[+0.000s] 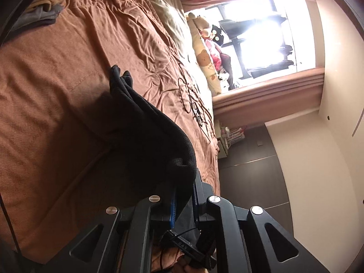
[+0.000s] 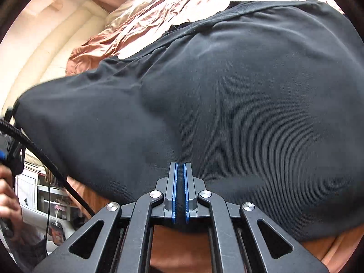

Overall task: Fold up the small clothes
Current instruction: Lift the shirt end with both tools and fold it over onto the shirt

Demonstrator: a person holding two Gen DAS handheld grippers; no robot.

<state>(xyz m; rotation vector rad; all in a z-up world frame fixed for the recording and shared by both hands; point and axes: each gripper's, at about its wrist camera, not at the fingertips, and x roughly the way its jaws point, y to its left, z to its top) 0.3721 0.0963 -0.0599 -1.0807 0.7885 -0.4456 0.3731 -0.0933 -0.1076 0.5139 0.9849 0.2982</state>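
Jaws of both grippers pinch the black garment [image 2: 227, 102] between them.

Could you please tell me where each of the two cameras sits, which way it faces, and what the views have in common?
Left wrist: on the left tongs, rolled sideways, looking along the brown bed to a bright window; its tongs grip the black garment.
Right wrist: on the right tongs, angled down at the garment they grip; a hand shows at left.
Shared: garment, bed cover.
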